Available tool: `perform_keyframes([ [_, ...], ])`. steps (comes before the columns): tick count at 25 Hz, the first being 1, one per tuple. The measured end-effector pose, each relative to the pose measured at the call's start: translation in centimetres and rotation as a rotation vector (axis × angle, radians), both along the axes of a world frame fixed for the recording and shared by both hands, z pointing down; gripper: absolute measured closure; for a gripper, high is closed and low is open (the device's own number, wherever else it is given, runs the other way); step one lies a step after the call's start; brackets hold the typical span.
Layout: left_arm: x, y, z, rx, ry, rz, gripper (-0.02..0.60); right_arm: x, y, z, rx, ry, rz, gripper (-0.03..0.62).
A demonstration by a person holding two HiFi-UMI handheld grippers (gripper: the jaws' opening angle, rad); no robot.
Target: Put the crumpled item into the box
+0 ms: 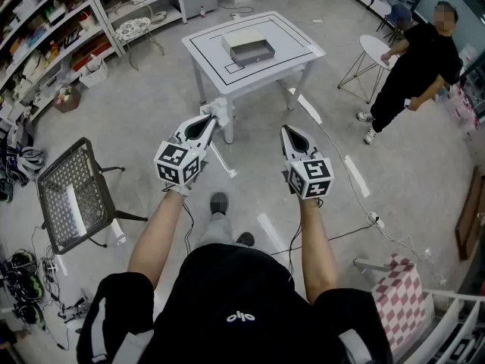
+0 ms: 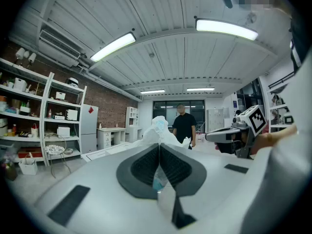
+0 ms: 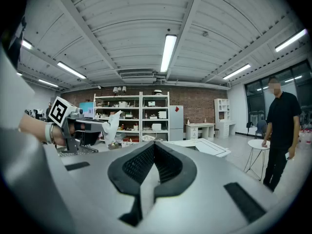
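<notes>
the left claw is clenched on the crumpled item, a wad of thin white material with a bluish tint. the wad is pinched between the dark ribbed pads and bunches up above the jaw tips. the right claw is clenched as well, its pads pressed together with nothing between them.

both claws are held in the air on the person's side of the white bench, short of its near edge and above the grey floor. the left one is in line with the bench's near left part and the right one with its near right part. they are side by side with a gap between them. so the crumpled item is off the bench, in front of its near edge and well apart from the box.

the box sits on top of the bench, inside a black outline drawn on the surface, toward the bench's far side. it is a shallow grey tray, open at the top, with a pale flat piece lying against its far edge.

a person in black stands to the right of the bench, just beside a small round side table. a mesh chair stands well to the left of the bench, nearer the wearer. shelving full of goods lines the wall beyond the bench's left side.
</notes>
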State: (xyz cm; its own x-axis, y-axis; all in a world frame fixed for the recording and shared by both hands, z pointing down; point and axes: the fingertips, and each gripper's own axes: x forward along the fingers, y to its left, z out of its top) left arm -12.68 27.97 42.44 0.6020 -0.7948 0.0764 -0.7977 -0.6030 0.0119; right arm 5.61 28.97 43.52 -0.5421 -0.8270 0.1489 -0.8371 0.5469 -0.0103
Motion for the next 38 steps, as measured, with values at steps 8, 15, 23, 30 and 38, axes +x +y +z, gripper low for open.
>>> perform_keyframes([
  [8,-0.5,-2.5,0.3,-0.006,0.006,0.016,0.571,-1.0,-2.1,0.4,-0.006,0.003,-0.002,0.585],
  [15,-2.3,-7.9,0.9,-0.019,0.015,0.036,0.571,-2.7,-6.8,0.4,-0.016,0.000,0.018,0.585],
  [23,-5.0,-16.5,1.4,-0.025,0.028,0.075,0.571,-5.7,-14.7,0.3,-0.022,0.006,0.052,0.585],
  [30,-7.4,-22.7,1.6,-0.039,0.040,0.120,0.571,-8.2,-20.1,0.2,-0.031,0.005,0.092,0.585],
  [38,-7.9,-27.5,2.9,-0.065,0.039,0.153,0.571,-8.7,-23.8,1.4,-0.059,0.009,0.127,0.585],
])
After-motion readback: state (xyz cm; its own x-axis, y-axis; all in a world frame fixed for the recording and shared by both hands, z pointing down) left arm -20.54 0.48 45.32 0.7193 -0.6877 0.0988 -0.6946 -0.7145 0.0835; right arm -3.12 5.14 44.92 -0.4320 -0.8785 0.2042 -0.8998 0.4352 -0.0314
